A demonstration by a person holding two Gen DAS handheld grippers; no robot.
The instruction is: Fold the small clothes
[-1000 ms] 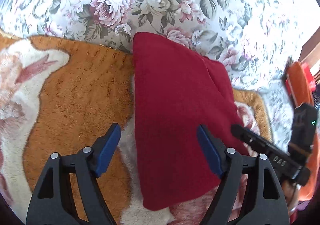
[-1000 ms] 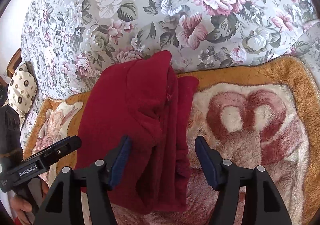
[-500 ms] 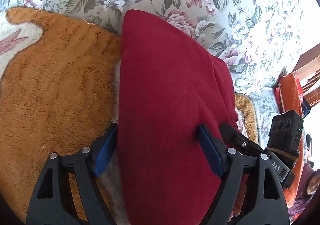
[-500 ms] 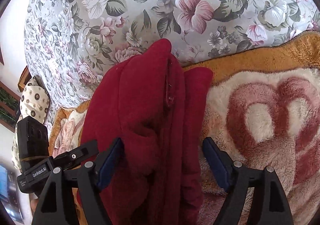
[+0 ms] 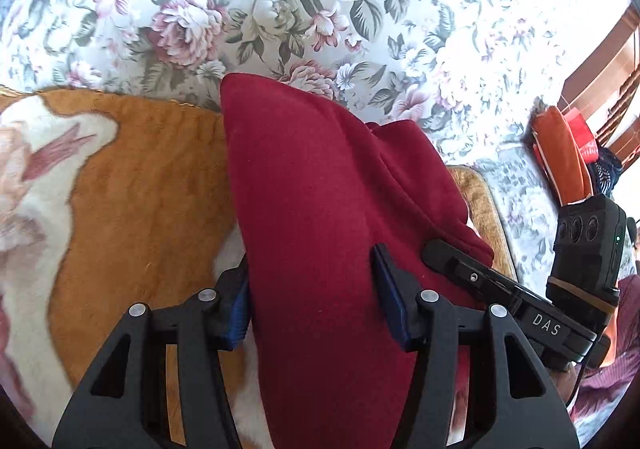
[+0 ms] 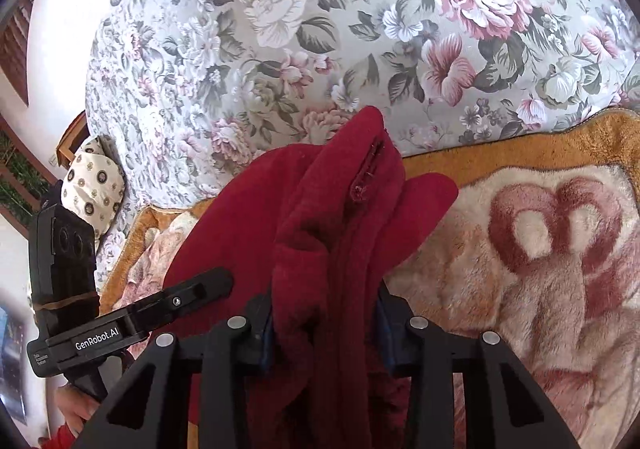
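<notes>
The garment is dark red, soft and fleecy, folded lengthwise into a long narrow bundle. In the left wrist view its top layer is smooth, with a straight left edge and a rounded far corner; a second layer shows at the right. In the right wrist view it is bunched in several folds, with a stitched seam near the far tip. It lies on a plush blanket, its far end reaching a floral cover.

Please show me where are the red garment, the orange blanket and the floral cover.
red garment point(image 5: 316, 209), left wrist view, flat top panel
orange blanket point(image 5: 152, 177), left wrist view, plain orange area
floral cover point(image 6: 280, 49), right wrist view, flower print
</notes>
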